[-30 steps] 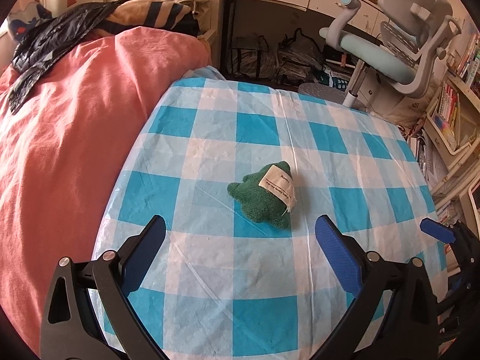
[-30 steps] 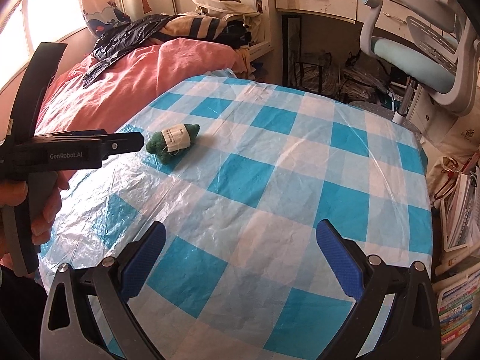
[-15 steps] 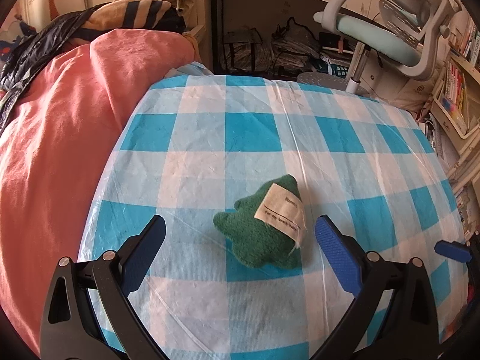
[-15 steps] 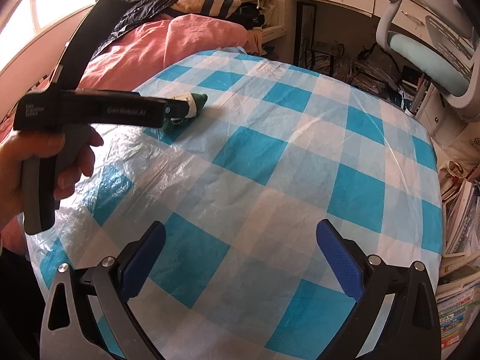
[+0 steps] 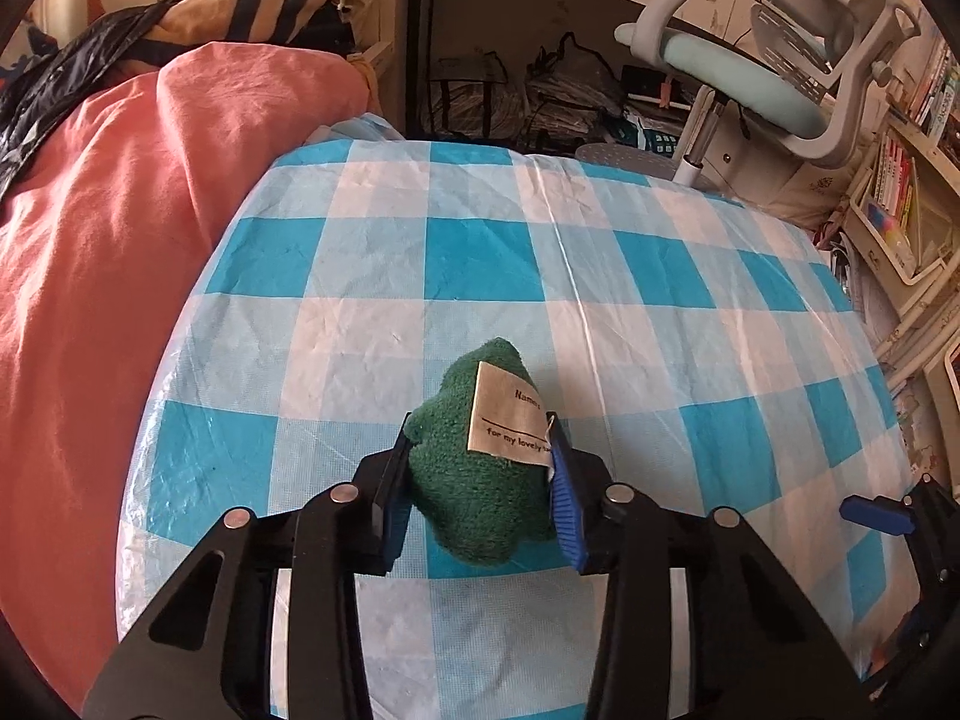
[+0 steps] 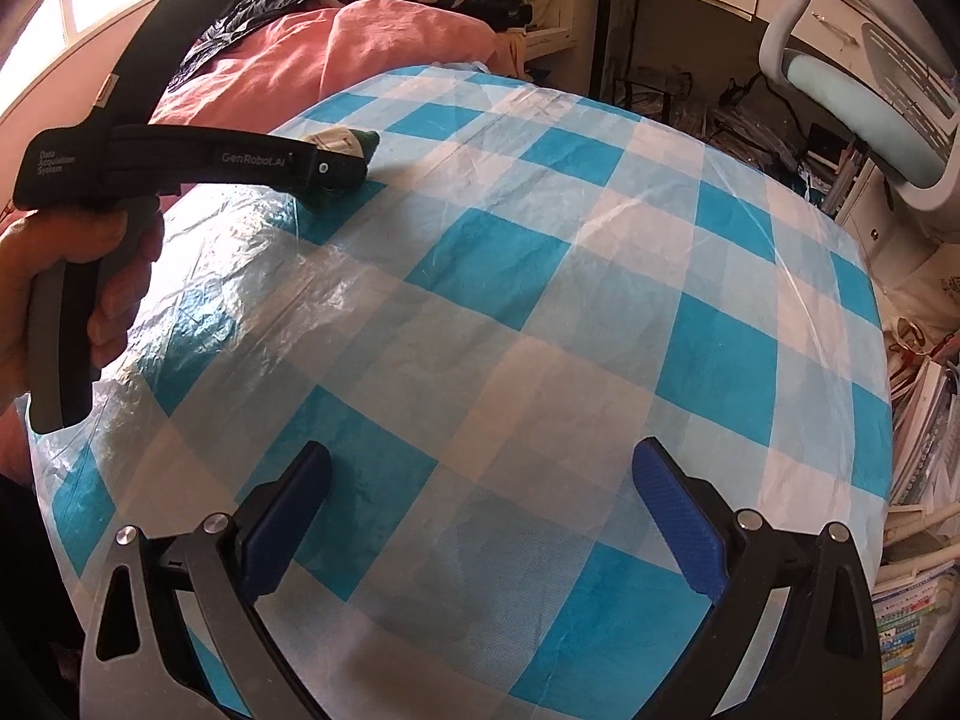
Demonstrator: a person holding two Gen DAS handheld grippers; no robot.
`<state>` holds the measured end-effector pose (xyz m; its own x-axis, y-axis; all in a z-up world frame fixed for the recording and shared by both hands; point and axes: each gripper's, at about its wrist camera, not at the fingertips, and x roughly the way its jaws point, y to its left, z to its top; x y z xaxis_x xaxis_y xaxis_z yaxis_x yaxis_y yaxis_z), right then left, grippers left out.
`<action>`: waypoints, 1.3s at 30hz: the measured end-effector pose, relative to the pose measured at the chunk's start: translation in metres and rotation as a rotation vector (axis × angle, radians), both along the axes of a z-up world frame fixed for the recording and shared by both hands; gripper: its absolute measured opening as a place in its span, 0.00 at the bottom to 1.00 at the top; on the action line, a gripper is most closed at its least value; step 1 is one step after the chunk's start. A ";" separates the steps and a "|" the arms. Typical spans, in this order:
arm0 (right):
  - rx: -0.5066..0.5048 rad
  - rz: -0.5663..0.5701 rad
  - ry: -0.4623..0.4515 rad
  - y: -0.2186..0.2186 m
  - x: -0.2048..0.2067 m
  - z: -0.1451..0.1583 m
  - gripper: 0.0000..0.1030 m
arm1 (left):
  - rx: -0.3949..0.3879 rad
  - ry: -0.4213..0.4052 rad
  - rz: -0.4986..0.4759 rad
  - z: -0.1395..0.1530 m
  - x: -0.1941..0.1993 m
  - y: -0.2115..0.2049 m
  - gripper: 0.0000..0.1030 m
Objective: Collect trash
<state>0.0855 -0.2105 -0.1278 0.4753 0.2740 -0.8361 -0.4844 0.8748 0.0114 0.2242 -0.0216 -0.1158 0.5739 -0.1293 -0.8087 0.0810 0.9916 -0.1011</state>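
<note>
Trash here is one small green plush scrap (image 5: 480,480) with a paper tag (image 5: 507,417), lying on the checked plastic cloth (image 5: 600,276) of the counter near its left edge, beside the bed's pink blanket (image 5: 90,240). The left gripper (image 5: 480,501) has its jaws pinched on the scrap's two flanks, the blue pads (image 5: 564,510) pressing into the pile, and the right pad sits at the tag's corner.

To do the lift well, I judge the squeeze should bear on the plush body rather than the tag, since paper could slip or tear free. Rising straight up before carrying sideways would keep the thin cloth from being dragged; the film looks crinkly and light, so a pad tip snagging it is a risk.

From the right wrist view, the left tool (image 6: 180,165) lies nearly level and low over the counter, reaching in from the bed side, with the person's hand (image 6: 114,276) wrapped round its grey handle below. The right gripper (image 6: 480,504) hovers over the near part of the counter, well apart from the scrap, its jaws spread wide and holding nothing. No bin or bag for the trash shows in either view.
</note>
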 end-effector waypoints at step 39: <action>0.004 -0.028 -0.019 -0.001 0.003 -0.001 0.94 | -0.059 -0.082 -0.077 0.040 -0.378 -0.010 0.93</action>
<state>0.0883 -0.2113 -0.1291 0.4981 0.2638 -0.8260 -0.4602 0.8878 0.0061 -0.1541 -0.0316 -0.0759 0.6241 -0.2212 -0.7494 0.1666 0.9747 -0.1489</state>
